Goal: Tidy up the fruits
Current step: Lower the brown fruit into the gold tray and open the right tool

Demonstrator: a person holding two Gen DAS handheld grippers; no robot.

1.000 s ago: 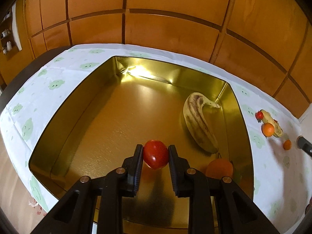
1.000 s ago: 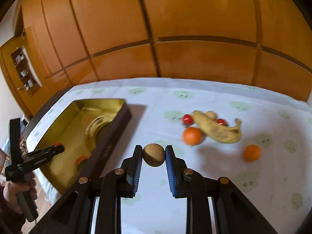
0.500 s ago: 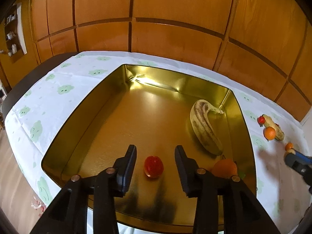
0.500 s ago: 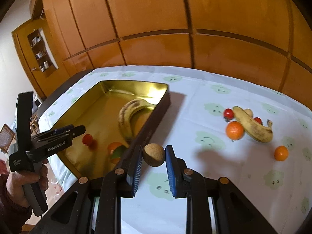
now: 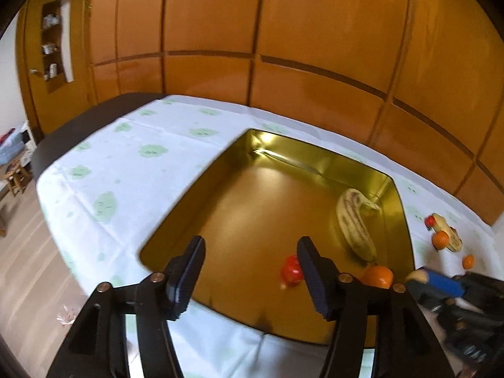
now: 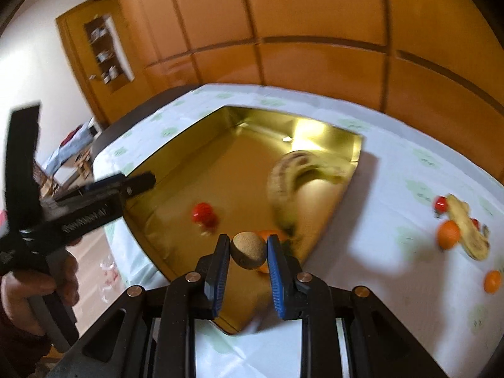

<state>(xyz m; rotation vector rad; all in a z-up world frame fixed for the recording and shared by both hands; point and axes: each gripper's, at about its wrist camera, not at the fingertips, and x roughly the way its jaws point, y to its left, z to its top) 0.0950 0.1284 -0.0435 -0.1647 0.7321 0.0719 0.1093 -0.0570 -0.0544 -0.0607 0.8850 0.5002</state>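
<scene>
A gold tin tray (image 5: 220, 170) (image 6: 176, 157) holds a red tomato (image 5: 291, 268) (image 6: 203, 211), a spotted banana (image 5: 354, 223) (image 6: 285, 173) and an orange (image 5: 378, 275) (image 6: 272, 233). My left gripper (image 5: 249, 267) is open and empty above the tray's near left part, with the tomato by its right finger. My right gripper (image 6: 247, 249) is shut on a brown kiwi (image 6: 248, 249) and holds it above the tray's near right corner. It also shows in the left wrist view (image 5: 441, 286).
On the white cloth (image 6: 378, 236) right of the tray lie a second banana (image 6: 466, 226), two small tomatoes (image 6: 440, 203), an orange (image 6: 448, 234) and a smaller orange (image 6: 493, 281). Wooden panel wall (image 5: 283, 47) behind the table. The table's left edge drops to the floor (image 5: 25, 267).
My left gripper let go of the tomato in the tray, opened wide and drew back to the left. My right gripper carried the kiwi left, from the cloth to over the tray.
</scene>
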